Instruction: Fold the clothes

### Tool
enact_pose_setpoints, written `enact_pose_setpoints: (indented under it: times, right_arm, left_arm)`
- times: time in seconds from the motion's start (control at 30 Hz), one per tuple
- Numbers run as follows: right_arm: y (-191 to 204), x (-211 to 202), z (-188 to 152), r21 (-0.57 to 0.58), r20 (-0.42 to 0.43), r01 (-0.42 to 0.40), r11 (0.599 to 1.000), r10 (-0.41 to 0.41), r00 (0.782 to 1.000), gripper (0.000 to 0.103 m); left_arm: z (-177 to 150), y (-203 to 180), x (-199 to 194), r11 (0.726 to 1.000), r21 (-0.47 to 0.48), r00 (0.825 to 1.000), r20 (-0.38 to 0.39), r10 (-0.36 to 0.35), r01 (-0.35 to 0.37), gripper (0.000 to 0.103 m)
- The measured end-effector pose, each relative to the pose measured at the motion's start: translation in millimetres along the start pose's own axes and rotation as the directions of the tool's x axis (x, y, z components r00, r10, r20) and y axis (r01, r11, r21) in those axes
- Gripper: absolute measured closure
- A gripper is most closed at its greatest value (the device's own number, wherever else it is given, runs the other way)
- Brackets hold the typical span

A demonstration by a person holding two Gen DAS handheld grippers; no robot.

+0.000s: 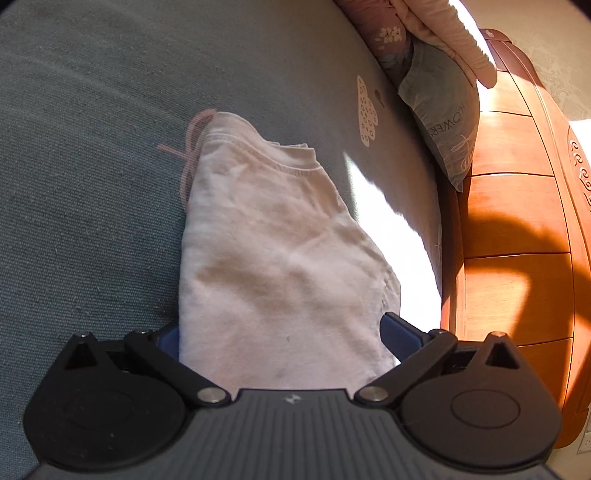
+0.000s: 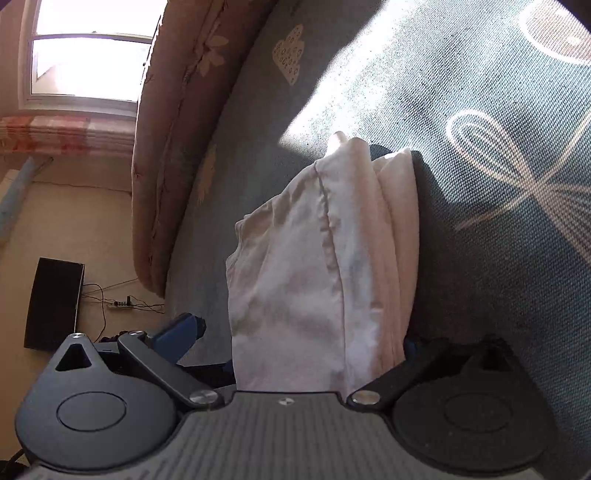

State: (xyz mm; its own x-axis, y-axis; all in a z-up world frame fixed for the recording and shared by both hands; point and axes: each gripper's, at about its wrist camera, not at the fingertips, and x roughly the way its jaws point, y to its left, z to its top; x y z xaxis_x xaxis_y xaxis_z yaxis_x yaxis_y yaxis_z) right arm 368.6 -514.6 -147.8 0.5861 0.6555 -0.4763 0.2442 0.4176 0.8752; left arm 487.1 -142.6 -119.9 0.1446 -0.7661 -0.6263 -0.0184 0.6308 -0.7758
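Observation:
A folded pale pink garment (image 1: 266,236) with a ribbed neckline and a pink bow lies on the grey-green bedsheet (image 1: 92,166). My left gripper (image 1: 282,326) straddles its near end, jaws wide. The blue left finger (image 1: 168,339) is partly under the cloth's edge and the right finger (image 1: 400,330) stands beside it. In the right wrist view the same garment (image 2: 306,266) shows its stacked folded edges. My right gripper (image 2: 301,334) is open around that end. Its left finger (image 2: 184,328) is clear of the cloth; the other finger is mostly hidden behind the folds.
A grey-green pillow (image 1: 439,110) and pink bedding (image 1: 443,33) lean on the orange wooden headboard (image 1: 517,221) at the right. A floral quilt (image 2: 173,129) runs along the bed's edge. Beyond it are a window (image 2: 88,55), a black box (image 2: 53,302) and a power strip (image 2: 120,303) on the floor.

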Motion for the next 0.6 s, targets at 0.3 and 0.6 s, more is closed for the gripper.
enact_pose_setpoints:
  times: [0.3,0.6]
  right_arm:
    - [31.8,-7.7,-10.0,-0.074,0.006,-0.017,0.997,0.018,1.0,0.0]
    - [58.9,-22.4,-29.4,-0.146,-0.006,-0.033,0.989,0.033,0.999,0.0]
  left_arm:
    - [-13.2,-18.9,-11.8,0.991,-0.054,0.993,0.012,-0.121,0.121,0.003]
    - [-27.7,-30.6,-24.2,0.984,-0.04,0.984,-0.016,-0.176,0.175,0.003]
